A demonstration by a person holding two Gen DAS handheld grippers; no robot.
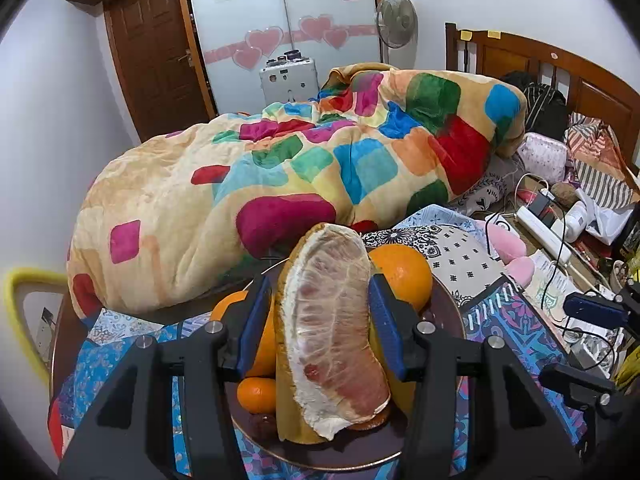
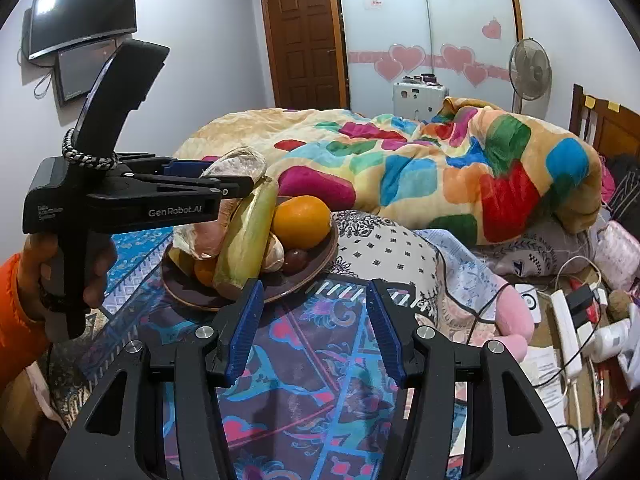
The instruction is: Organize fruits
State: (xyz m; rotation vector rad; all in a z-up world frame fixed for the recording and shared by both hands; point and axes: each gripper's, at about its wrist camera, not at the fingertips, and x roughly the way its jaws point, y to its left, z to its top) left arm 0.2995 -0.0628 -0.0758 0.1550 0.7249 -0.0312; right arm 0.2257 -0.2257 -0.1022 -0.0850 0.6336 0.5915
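Left claw [image 1: 320, 320] grips pomelo wedge [image 1: 332, 320] above plate [image 1: 448, 312].

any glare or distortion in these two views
Left wrist view: heavy fisheye bending the door, dark corners, pomelo wedge sharp. Right wrist view: same curvature, glare on the wall screen, blanket evenly lit.
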